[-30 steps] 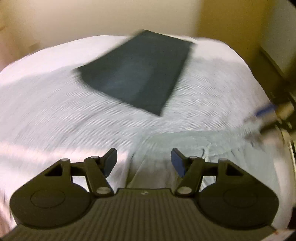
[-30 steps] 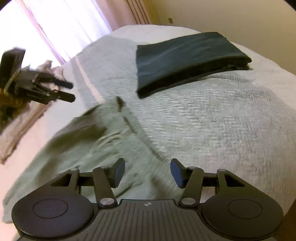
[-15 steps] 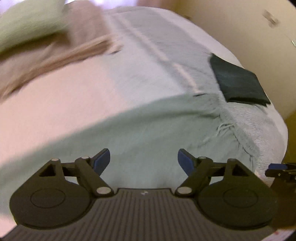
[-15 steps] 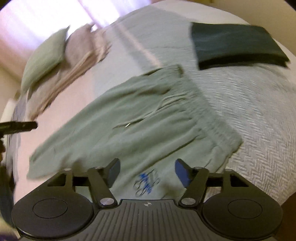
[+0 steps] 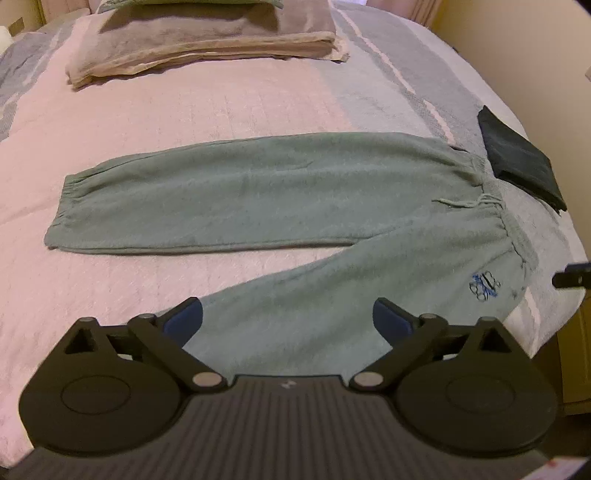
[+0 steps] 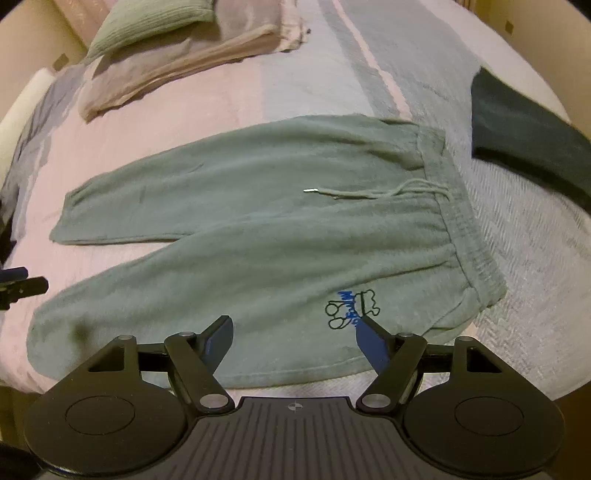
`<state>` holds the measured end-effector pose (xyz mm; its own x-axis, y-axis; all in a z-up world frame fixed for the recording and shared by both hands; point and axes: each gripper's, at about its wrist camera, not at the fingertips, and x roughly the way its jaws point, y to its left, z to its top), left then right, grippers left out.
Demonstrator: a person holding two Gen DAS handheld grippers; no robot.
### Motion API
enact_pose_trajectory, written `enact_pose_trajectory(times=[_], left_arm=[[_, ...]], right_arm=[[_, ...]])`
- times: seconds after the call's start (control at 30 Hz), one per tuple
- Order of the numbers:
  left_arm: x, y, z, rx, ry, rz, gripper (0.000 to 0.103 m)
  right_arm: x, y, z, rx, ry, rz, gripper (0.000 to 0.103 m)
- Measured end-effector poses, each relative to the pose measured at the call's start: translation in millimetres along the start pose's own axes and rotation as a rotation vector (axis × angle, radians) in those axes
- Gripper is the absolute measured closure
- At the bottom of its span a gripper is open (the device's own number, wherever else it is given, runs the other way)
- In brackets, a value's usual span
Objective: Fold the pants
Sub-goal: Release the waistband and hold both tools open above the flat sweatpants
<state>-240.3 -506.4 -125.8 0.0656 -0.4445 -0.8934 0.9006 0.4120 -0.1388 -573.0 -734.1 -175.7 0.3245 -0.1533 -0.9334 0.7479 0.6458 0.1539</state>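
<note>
While both grippers hang above the near edge of the bed (image 5: 184,110), the green pants (image 5: 295,192) lie spread flat across it, unfolded. Waistband (image 6: 458,221) toward the bed's right edge, leg cuffs toward the left. Far leg straight; near leg angles toward the near edge, so the two legs splay apart in a V. Drawstring (image 6: 369,194) loose on the front; blue and black logo (image 6: 351,308) on the near hip.

Left gripper (image 5: 288,319): fingers spread wide, nothing between them, over the near leg. Right gripper (image 6: 293,341): fingers also wide and empty, over the hip area beside the logo. Whether either touches the cloth cannot be told.

Folded dark garment (image 5: 517,158) at the right edge, just beyond the waistband. Stack of tan folded blankets (image 5: 199,44) with a green pillow (image 6: 147,18) on top at the far edge.
</note>
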Motion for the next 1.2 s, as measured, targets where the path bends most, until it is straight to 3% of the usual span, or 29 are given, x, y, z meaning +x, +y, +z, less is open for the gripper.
enact_pose_trajectory(times=[0.17,0.43,0.9,1.2], left_arm=[[-16,13,-32,0.027,-0.004,0.028,0.004],[-36,13,-66,-0.106,-0.023,0.094,0.004],[-48,-110,-94,-0.282,-0.075,0.205,0.004],[-49,-132,-101,-0.254,-0.088,0.240,0.004]], right_arm=[[-6,20,-18,-0.021,0.013,-0.017,0.032],[-4,24,-27,-0.166,0.069,-0.029,0.032],[-8,-46,-22,-0.392,0.087,0.085,0.032],[-10,-73,-18,-0.409,0.076,0.118,0.032]])
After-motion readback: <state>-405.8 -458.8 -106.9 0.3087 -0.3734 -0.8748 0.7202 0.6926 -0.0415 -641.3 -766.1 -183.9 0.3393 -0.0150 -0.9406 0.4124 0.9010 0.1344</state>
